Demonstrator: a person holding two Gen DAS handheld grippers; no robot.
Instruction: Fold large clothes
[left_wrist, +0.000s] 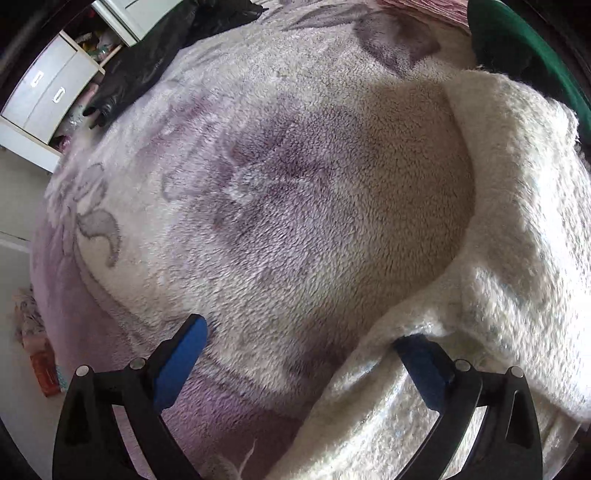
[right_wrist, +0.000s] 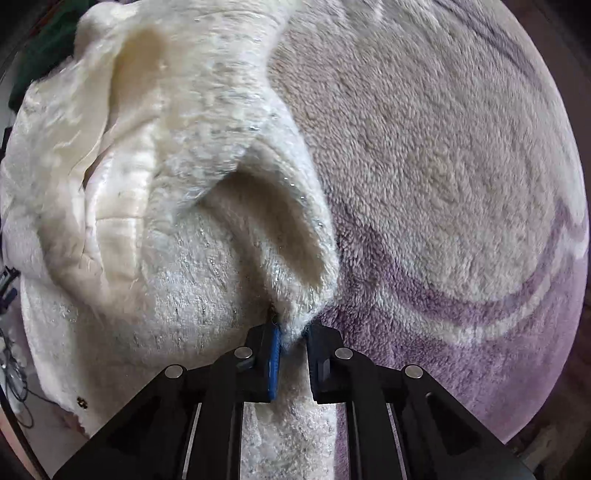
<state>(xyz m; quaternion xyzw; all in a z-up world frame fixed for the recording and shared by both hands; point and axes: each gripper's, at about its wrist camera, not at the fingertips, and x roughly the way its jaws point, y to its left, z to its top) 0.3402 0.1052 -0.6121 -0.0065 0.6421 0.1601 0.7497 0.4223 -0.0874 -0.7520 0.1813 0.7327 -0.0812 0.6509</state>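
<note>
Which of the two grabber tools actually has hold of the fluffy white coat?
The right gripper: its jaws are pinched shut on an edge of the white coat. The left gripper stands wide open over the purple blanket, gripping nothing.

Fluffy cream-white coat (right_wrist: 155, 192) with silvery flecks, spread rumpled on the purple-patterned fleece blanket (right_wrist: 443, 184), satiny lining showing, one furry edge bunched up into a ridge.
</note>
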